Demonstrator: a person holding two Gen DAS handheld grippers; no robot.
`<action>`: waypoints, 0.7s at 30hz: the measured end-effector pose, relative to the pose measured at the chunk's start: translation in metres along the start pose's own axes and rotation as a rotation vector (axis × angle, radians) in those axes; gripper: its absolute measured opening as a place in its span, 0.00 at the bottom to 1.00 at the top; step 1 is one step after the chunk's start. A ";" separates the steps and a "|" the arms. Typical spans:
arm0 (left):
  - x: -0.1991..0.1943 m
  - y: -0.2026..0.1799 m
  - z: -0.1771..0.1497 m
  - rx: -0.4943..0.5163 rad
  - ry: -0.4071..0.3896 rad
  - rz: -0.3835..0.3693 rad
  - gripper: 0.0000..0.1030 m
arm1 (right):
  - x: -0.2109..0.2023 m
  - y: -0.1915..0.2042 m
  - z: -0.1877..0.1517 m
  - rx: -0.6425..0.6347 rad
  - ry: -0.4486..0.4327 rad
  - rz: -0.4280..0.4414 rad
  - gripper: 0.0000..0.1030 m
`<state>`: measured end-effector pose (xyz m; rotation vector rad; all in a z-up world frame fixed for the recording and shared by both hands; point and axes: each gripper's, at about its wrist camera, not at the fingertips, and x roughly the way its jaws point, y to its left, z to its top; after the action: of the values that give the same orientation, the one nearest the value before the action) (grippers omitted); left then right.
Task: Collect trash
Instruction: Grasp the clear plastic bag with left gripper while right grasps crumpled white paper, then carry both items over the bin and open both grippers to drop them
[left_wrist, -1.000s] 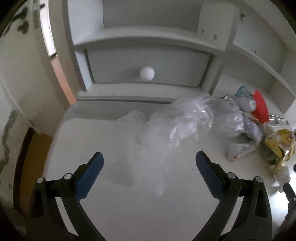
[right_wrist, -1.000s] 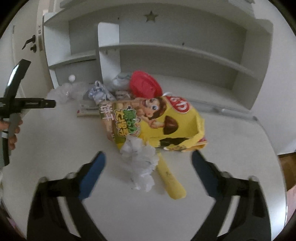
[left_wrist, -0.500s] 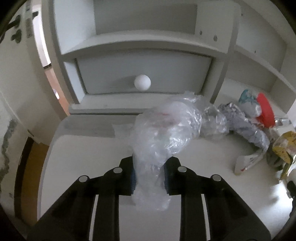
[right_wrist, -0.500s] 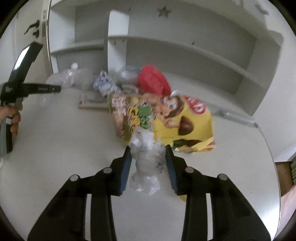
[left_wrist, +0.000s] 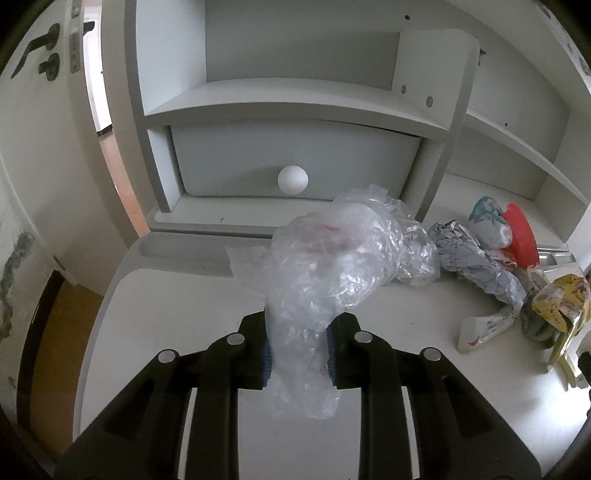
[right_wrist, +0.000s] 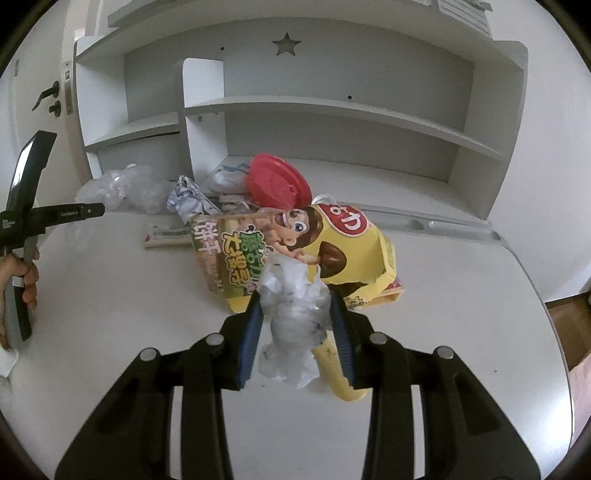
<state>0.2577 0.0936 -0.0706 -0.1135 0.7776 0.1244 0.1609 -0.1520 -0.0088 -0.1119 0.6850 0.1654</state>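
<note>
1. Left wrist view: the left gripper (left_wrist: 298, 350) has its jaws closed on a clear plastic bag (left_wrist: 325, 266), pinching its lower part between the blue pads (left_wrist: 266, 354).
2. The bag billows up and forward above the jaws; whether its hanging lower end touches the white bench (left_wrist: 166, 317) I cannot tell.
3. Behind the bag stands a white shelf unit with a drawer (left_wrist: 295, 162) and its round knob (left_wrist: 292, 178).
4. To the right on the bench lie crumpled foil (left_wrist: 476, 258), a red lid (left_wrist: 521, 236) and a yellow snack bag (left_wrist: 565, 299), all near one another, with a small white wrapper (left_wrist: 484, 328) just beside the foil.
5. A door with a dark handle (left_wrist: 35, 48) shows at the far left.
6. Right wrist view: the right gripper (right_wrist: 295, 325) has its jaws closed on a crumpled white tissue wad (right_wrist: 291, 317), held between the blue pads (right_wrist: 249, 332).
7. The wad sits in front of the snack bag (right_wrist: 332, 243), covering its near edge.
8. A yellow stick (right_wrist: 340, 373) lies on the bench (right_wrist: 110, 314) under the right pad.
9. The lid (right_wrist: 277, 184) leans behind the snack bag, with the foil (right_wrist: 188, 199) to its left.
10. At the far left the left gripper (right_wrist: 99, 209), held in a hand (right_wrist: 26, 273), grips the plastic bag (right_wrist: 122, 184).
</note>
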 end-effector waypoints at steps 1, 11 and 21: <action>-0.002 0.000 0.000 0.002 0.001 -0.001 0.21 | 0.000 0.000 0.000 0.000 -0.002 -0.002 0.35; 0.006 -0.002 0.002 0.010 -0.003 0.003 0.21 | -0.003 -0.005 -0.001 0.040 -0.019 -0.026 0.36; -0.080 -0.026 0.014 0.079 -0.214 -0.008 0.21 | -0.023 -0.035 0.004 0.126 -0.065 -0.008 0.36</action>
<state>0.2147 0.0648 -0.0025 -0.0280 0.5679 0.0965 0.1526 -0.1883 0.0106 0.0111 0.6287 0.1174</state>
